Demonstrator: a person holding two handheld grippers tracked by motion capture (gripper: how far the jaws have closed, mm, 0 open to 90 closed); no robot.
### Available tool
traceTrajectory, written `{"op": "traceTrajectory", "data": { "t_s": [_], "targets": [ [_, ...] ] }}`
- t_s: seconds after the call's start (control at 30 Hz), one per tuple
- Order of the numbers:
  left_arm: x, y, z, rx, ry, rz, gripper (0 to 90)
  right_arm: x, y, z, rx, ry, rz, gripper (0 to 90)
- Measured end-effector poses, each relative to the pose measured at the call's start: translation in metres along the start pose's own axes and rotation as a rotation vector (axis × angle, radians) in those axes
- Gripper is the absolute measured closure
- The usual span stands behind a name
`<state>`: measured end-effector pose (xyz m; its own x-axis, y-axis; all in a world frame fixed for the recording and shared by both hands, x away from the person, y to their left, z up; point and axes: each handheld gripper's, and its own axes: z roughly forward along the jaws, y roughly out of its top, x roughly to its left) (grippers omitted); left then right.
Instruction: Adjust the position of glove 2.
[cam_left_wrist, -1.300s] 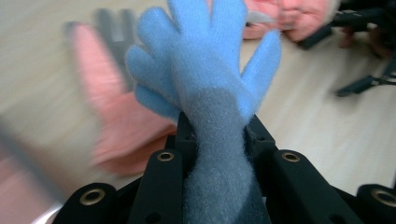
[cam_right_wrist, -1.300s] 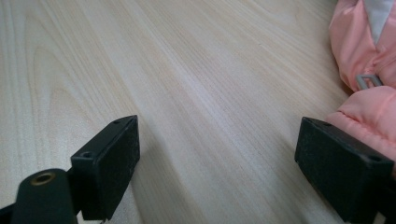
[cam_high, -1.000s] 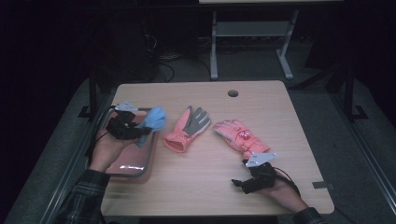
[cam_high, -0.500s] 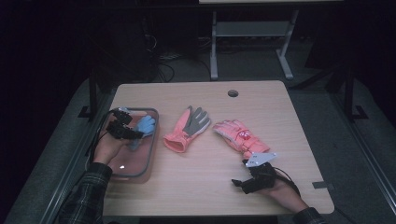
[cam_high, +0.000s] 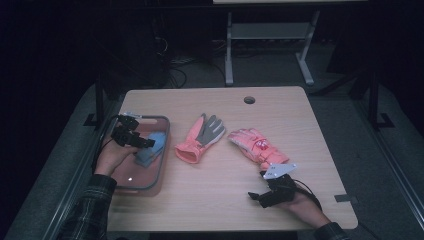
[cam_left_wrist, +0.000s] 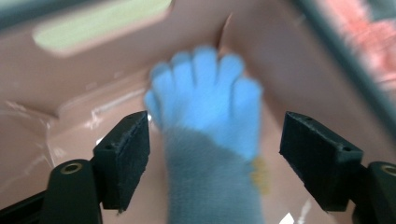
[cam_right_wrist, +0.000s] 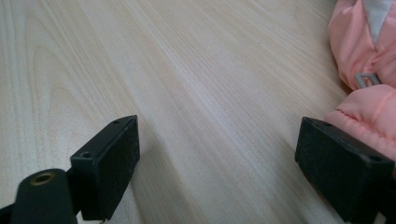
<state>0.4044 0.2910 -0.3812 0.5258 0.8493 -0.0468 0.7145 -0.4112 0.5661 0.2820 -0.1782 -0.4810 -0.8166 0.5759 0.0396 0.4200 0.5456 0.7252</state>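
Glove (cam_left_wrist: 208, 126), the blue one, lies in the bin (cam_high: 159, 172); left gripper (cam_high: 145, 144) jaws have just been opening, spread clear either side, so I read it as released. Right gripper (cam_high: 256, 196) idles spread beside the pink glove (cam_high: 256, 145).

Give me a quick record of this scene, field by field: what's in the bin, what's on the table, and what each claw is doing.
bin: pink, at table's left edge, holds blue glove
left claw: open, jaws just opened, glove lies between them, unpressed
right claw: open over bare table, holds nothing
table, middle: pink-and-grey glove, flat
table, right: pink padded glove, beside right claw
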Motion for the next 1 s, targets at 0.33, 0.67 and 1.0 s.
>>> {"op": "traceTrajectory", "data": {
  "t_s": [0.33,0.67,1.0],
  "targets": [
    [-0.061,0.029,-0.004,-0.056,-0.153,0.124,89.3,0.000,0.000,0.000,0.000,0.000,0.000,13.2],
    [-0.117,0.054,0.025,-0.046,-0.154,0.197,89.5,0.000,0.000,0.000,0.000,0.000,-0.001,13.2],
    [-0.138,0.066,0.070,0.001,-0.079,0.182,89.5,0.000,0.000,0.000,0.000,0.004,0.005,13.1]
  ]
}}
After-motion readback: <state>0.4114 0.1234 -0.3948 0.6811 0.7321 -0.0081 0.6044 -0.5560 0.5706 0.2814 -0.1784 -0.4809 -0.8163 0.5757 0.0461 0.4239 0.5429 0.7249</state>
